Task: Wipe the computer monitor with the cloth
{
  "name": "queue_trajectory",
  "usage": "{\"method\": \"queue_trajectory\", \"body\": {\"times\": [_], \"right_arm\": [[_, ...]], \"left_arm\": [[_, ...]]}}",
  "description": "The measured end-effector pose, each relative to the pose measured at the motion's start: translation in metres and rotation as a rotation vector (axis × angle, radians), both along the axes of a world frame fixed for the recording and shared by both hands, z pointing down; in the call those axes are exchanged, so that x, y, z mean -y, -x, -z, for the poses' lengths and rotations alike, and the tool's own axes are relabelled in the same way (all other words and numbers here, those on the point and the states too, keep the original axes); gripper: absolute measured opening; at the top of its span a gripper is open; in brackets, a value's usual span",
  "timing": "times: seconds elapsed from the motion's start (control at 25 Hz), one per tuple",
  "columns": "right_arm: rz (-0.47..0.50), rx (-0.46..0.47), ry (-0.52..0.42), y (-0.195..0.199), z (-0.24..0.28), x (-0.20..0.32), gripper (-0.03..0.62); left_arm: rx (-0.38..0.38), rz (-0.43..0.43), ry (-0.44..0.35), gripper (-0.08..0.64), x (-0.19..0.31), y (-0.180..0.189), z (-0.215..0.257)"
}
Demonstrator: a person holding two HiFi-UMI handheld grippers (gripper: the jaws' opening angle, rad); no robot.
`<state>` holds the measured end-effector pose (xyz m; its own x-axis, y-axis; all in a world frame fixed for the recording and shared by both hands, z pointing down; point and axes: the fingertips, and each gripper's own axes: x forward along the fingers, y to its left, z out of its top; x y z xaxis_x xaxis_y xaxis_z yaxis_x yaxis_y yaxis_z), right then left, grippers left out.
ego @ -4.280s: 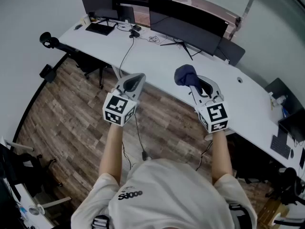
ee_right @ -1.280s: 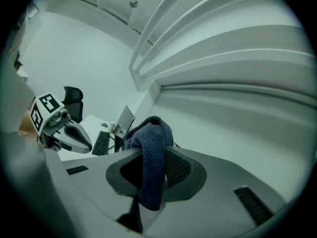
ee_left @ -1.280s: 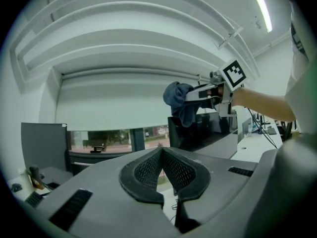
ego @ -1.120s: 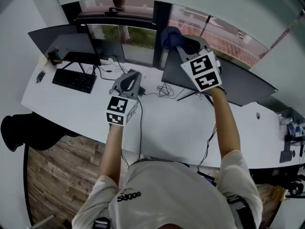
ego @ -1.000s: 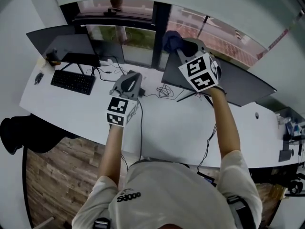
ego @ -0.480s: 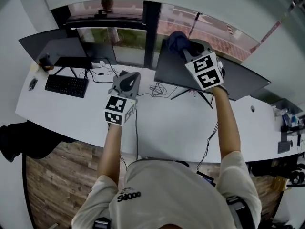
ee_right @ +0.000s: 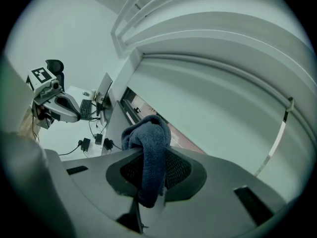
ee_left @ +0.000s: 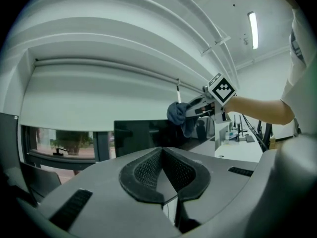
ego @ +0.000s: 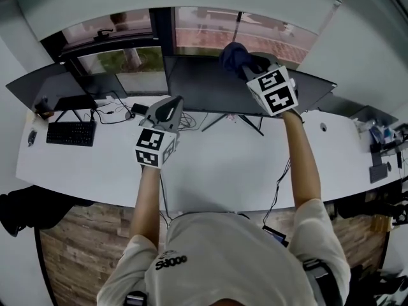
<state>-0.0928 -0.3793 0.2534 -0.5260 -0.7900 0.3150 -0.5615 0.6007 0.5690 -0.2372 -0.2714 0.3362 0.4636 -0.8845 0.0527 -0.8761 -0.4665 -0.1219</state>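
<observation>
Cloth (ee_right: pixel 148 152): dark blue, pinched between the closed jaws of the right gripper (ego: pixel 250 65) (a bunch above them, a tail hanging below).
Right gripper: raised, with the cloth at the top edge of the monitor (ego: pixel 204 88).
Left gripper (ee_left: pixel 162 152): jaws closed on nothing, held lower, above the desk (ego: pixel 223 164).
Desk: white, with a keyboard (ego: pixel 70 133) far left.

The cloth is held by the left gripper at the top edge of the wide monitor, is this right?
No: the right gripper holds the cloth, as the right gripper view shows, at the top edge of the wide monitor.
</observation>
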Motion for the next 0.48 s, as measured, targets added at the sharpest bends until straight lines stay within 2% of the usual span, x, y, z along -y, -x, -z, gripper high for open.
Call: {"method": "queue_trajectory", "body": {"times": [0.48], "right_arm": [[-0.093, 0.078, 0.044, -0.165, 0.000, 0.019, 0.058]], "left_arm": [[0.014, -0.090, -0.002, 0.012, 0.025, -0.135, 0.004]]}}
